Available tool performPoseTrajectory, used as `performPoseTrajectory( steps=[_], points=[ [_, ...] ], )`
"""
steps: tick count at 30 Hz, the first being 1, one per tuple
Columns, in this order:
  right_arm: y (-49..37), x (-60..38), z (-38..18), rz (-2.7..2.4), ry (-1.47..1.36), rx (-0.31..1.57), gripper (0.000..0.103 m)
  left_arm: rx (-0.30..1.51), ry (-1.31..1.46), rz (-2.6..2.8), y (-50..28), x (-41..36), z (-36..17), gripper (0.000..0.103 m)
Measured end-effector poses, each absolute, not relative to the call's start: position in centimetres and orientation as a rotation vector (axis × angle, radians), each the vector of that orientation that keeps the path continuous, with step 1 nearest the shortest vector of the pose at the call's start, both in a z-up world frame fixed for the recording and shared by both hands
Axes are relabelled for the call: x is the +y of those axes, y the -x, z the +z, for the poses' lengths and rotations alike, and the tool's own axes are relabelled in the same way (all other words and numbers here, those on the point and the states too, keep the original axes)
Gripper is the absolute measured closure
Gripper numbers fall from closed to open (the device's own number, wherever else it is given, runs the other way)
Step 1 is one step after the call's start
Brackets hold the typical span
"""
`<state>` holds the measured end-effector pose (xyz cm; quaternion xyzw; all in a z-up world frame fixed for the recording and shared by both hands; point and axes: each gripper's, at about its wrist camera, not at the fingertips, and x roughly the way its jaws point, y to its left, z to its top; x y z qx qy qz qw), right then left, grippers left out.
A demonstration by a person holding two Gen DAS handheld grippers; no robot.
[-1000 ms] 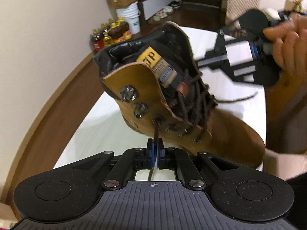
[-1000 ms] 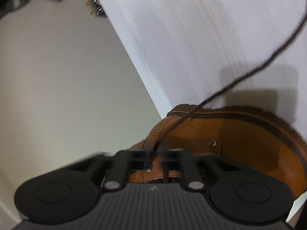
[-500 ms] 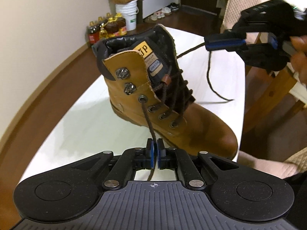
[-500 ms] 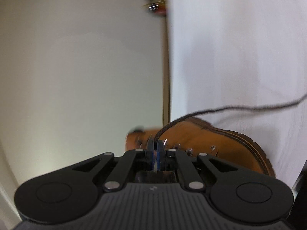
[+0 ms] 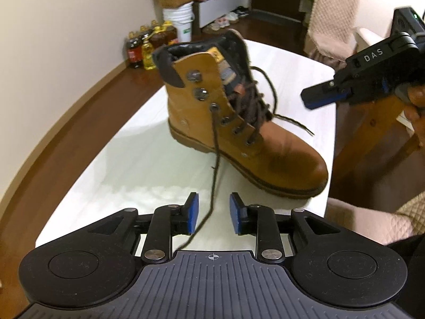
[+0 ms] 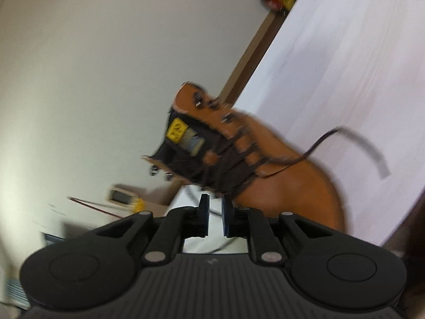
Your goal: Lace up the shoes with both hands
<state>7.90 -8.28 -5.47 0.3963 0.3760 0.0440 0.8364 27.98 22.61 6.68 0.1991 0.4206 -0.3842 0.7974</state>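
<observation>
Half a second ago both grippers were clamped on lace ends; both have now let go. The left gripper (image 5: 213, 214) stands with its blue pads well apart, and the dark brown lace (image 5: 214, 148) hangs loose from the third eyelet, running down between the pads without being held. The tan boot (image 5: 239, 122) sits upright on the white tabletop (image 5: 138, 164), toe pointing to the near right, collar toward the far left. The right gripper (image 5: 322, 97) hovers at the right, above the tabletop's edge and apart from the boot, held by a hand (image 5: 415, 106). In its own blurred view the right gripper (image 6: 215, 216) shows a narrow gap with nothing between the pads, and the other lace end (image 6: 313, 150) trails free across the tabletop (image 6: 345, 66). Oil bottles (image 5: 148, 47) stand on the floor at the far left.
</observation>
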Motion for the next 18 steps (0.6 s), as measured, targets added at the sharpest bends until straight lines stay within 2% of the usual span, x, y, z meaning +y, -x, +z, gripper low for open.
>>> performPoseTrajectory(
  steps=[4, 7, 12, 18],
  points=[
    [-7.9, -10.1, -5.0, 0.009, -0.500, 0.889, 0.084, 0.895, -0.426, -0.825, -27.5, 22.3, 6.6, 0.075],
    [-10.4, -10.6, -6.8, 0.002, -0.357, 0.977, 0.079, 0.889, -0.425, -0.825, -27.1, 22.1, 6.6, 0.067],
    [-14.8, -10.8, -10.1, 0.086, -0.129, 1.097, 0.079, 0.953, -0.339, -0.672, -26.6, 20.5, 5.9, 0.065],
    [-18.5, -10.4, -12.8, 0.196, 0.096, 1.141, 0.080, 1.016, -0.274, -0.527, -25.1, 18.6, 5.4, 0.062]
  ],
)
